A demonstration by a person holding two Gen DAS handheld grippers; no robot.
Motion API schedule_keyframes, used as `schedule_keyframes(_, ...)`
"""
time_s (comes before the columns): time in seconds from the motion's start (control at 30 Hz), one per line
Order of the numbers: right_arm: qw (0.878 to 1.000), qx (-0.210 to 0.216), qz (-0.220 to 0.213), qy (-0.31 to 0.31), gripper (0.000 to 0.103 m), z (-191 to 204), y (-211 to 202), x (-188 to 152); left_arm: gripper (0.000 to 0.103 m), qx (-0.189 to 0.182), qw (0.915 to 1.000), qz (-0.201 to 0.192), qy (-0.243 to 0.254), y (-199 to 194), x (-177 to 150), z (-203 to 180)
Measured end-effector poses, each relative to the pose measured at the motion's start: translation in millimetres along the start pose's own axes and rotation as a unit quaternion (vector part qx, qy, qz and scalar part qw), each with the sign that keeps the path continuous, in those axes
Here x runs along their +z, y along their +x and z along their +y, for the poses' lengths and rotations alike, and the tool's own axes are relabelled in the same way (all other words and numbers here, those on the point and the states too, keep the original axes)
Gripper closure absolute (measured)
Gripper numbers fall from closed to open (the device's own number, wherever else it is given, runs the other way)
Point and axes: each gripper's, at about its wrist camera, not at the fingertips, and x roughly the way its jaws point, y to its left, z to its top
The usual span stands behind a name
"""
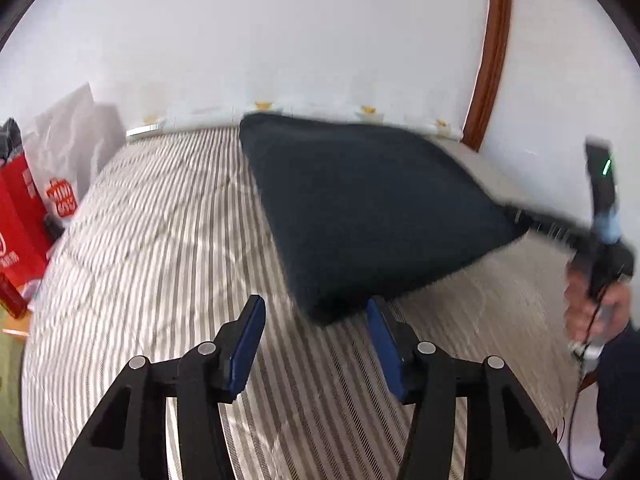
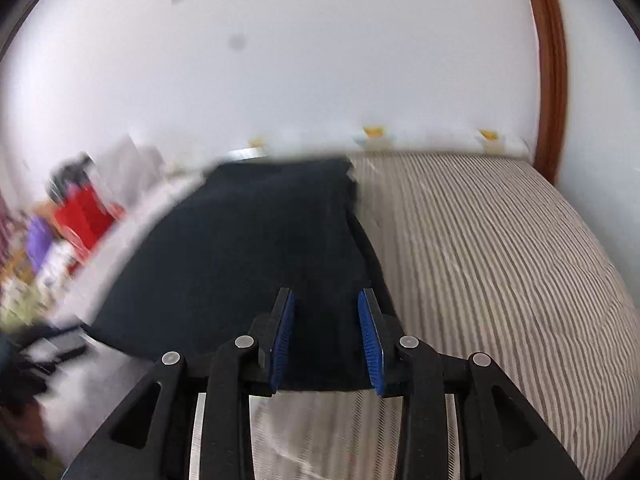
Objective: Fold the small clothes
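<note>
My left gripper [image 1: 316, 312] stands open and empty just short of the dark folded garment [image 1: 360, 204] on the striped bed [image 1: 160, 240], my right gripper [image 2: 326, 300] open astride its edge without pressing, while the red bag's [image 1: 16, 216] white lettering blurs unreadable.

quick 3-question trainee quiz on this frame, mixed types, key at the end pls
1. True or false: the left gripper is clamped on the dark folded garment.
2. The garment lies on: A) bare wood floor B) striped bedding C) a metal tray.
3. Fill in: in the left wrist view, the red box stands at the bed's ___ edge.

Key: 1 false, its jaws stand apart with the garment's corner just ahead of them; 2 B; 3 left.
</note>
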Motion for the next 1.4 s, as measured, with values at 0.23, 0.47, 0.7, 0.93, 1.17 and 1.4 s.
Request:
schedule_keyframes(0.23,0.999,0.003,0.013,0.034,0.069,-23,-11,4,0.052,0.013,0.9997,0.005,-0.018,31,28,15)
schedule_keyframes(0.47,0.998,0.03,0.031,0.055,0.069,-17,34,38,0.042,0.009,0.9987,0.036,-0.034,50,20,23)
schedule_keyframes(0.7,0.992,0.095,-0.021,0.08,0.1,-29,33,51,0.04,-0.003,0.9985,0.047,-0.03,51,27,23)
schedule_keyframes(0.93,0.994,0.06,0.053,0.076,0.093,-34,53,42,0.04,0.007,0.9994,0.032,-0.014,49,42,25)
schedule_keyframes(1.17,0.997,0.027,0.052,0.054,0.061,-15,64,102,0.04,0.033,0.9986,0.028,-0.029,64,79,47)
schedule_keyframes(1.4,0.986,0.025,0.135,0.099,0.061,-18,148,141,0.04,0.015,0.9978,0.038,-0.053,88,98,62)
